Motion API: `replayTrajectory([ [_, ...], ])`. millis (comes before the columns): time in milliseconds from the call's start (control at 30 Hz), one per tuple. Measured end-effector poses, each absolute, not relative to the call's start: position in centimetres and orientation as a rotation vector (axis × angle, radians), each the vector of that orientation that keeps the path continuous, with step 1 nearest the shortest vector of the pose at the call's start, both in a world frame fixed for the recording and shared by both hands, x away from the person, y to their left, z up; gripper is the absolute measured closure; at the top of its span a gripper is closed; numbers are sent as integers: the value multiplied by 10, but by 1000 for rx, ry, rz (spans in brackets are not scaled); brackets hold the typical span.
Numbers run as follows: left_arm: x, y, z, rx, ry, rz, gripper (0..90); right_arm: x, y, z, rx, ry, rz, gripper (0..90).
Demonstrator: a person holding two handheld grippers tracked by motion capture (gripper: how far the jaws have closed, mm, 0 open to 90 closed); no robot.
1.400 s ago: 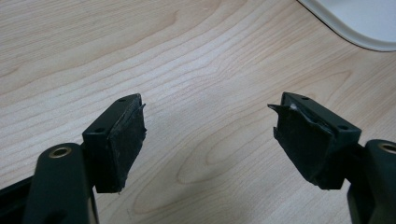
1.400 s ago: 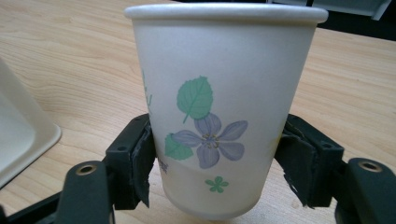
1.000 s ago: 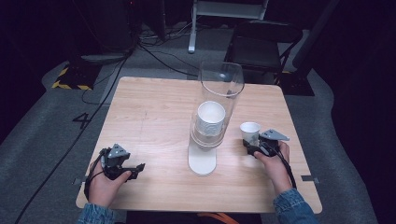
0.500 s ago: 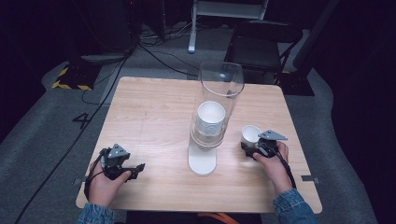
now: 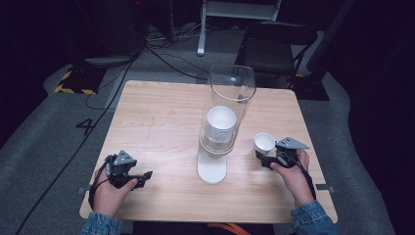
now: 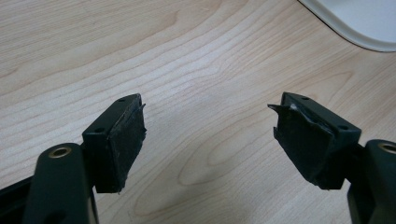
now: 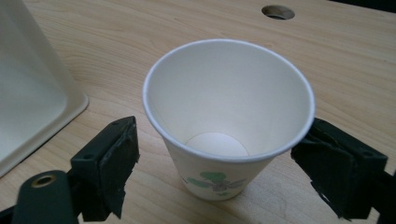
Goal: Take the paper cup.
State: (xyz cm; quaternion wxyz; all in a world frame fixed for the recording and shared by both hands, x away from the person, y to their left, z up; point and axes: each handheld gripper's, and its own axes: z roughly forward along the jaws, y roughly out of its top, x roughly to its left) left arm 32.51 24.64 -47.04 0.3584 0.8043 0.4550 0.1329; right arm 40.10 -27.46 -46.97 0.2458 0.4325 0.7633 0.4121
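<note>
A white paper cup (image 7: 228, 116) with a green picture is seen upright and empty. It has just been let go by the right gripper (image 7: 229, 177), whose jaws were opening.

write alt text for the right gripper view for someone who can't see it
A white paper cup with a green print stands upright and empty on the light wooden table, between the open black jaws of the right gripper, neither pad pressing it. A cream plastic base sits at the left edge.

Matt white paper cup (image 7: 229, 121) (green print at six o'clock) on smooth pale wood-grain table (image 5: 161, 117); clear glossy plastic dispenser (image 5: 230, 93).
</note>
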Motion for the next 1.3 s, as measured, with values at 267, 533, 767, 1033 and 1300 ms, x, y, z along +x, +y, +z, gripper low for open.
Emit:
replayTrajectory([
  [267,325,247,-469,2070,1171,345,240,378,-288,-448,1134,2066,1174,159],
  [533,325,246,-468,2066,1175,340,238,357,-310,-424,1147,2033,1240,162],
  [767,326,246,-469,2077,1174,341,235,348,-338,-417,1181,2042,1209,166],
  [1033,328,249,-470,2083,1186,337,228,346,-367,-426,1272,2046,1149,178],
  [1300,328,253,-475,2096,1216,327,212,351,-387,-450,1368,2113,1038,177],
])
